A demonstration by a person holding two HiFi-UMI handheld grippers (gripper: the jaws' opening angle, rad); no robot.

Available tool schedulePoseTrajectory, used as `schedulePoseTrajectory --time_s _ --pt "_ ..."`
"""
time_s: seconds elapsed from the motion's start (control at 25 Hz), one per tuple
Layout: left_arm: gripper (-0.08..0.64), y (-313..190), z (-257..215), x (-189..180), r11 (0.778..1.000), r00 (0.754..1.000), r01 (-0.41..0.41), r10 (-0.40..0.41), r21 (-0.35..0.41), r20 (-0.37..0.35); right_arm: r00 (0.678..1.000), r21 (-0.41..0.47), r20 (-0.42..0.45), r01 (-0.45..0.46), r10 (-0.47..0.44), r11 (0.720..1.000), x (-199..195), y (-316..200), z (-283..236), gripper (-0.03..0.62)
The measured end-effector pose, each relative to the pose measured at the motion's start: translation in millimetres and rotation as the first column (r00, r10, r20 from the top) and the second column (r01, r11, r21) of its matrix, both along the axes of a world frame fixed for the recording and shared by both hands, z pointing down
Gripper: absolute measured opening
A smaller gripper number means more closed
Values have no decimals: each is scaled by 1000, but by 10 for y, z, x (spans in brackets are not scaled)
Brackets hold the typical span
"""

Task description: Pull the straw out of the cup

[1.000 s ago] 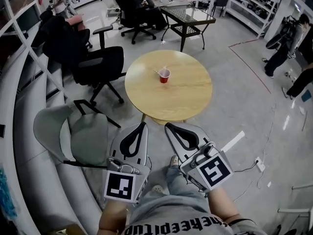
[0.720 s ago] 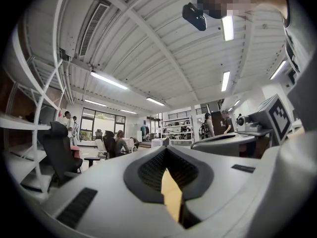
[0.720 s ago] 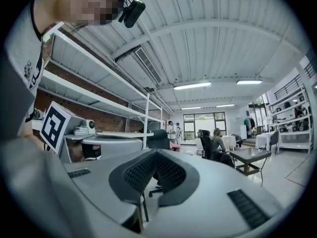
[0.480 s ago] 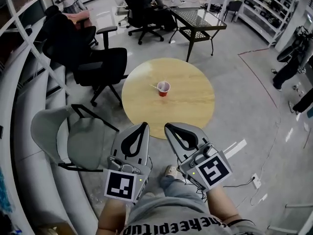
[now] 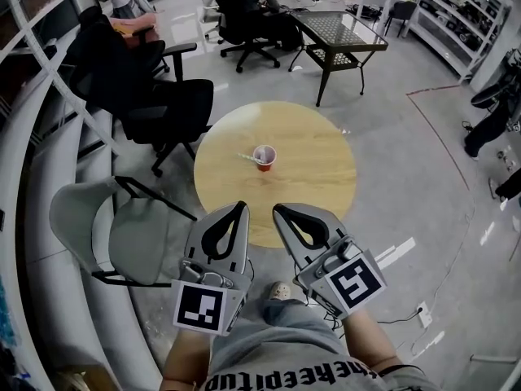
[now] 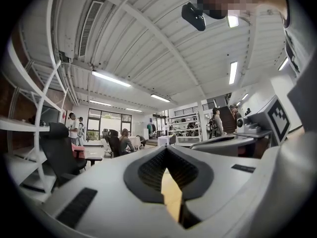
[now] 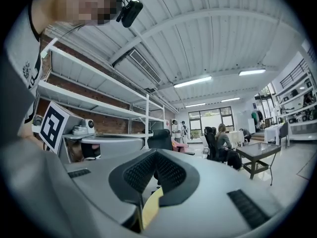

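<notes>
A small red cup (image 5: pixel 264 158) stands near the middle of a round wooden table (image 5: pixel 317 177) in the head view. A pale straw (image 5: pixel 245 155) leans out of it to the left. Both grippers are held level, short of the table's near edge and well away from the cup. My left gripper (image 5: pixel 238 207) has its jaws together with nothing between them, and so does my right gripper (image 5: pixel 278 209). In the left gripper view the closed tips (image 6: pixel 166 148) hide the cup, and only a strip of tabletop shows through the gap. The right gripper view shows its tips (image 7: pixel 156 152) closed likewise.
A grey shell chair (image 5: pixel 122 230) stands left of the table, with a black office chair (image 5: pixel 167 104) behind it. Farther back are a glass-topped black table (image 5: pixel 338 29) and seated people. White shelving (image 5: pixel 32 72) runs along the left. The person's shoe (image 5: pixel 280 290) shows below the grippers.
The table and cup have come nearer and sit lower in the head view as the person walks toward them. Both grippers keep the same pose, jaws together.
</notes>
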State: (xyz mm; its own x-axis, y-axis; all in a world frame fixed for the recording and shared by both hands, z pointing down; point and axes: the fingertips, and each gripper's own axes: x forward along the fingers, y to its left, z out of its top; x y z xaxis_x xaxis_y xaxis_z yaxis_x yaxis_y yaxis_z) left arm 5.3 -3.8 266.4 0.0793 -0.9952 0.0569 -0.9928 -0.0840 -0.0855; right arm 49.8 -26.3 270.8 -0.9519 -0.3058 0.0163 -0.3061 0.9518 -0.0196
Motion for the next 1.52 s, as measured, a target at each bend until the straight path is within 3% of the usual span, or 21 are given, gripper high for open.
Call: schedulePoseTrajectory --time_s 0.36,0.64,1.52 --pt "21 -197 86 29 1000 1000 4 -4 -16 12 1000 -27 -18 14 -15 1000 0 -182 126 28" --pt "21 -406 125 -114 999 999 -46 46 -7 9 999 -14 -20 -41 41 999 -134 -393 156 29" --pt "21 -1206 310 -1482 965 966 -257 256 -52 -27 963 -44 -113 -250 244 967 -1392 -1082 480 52"
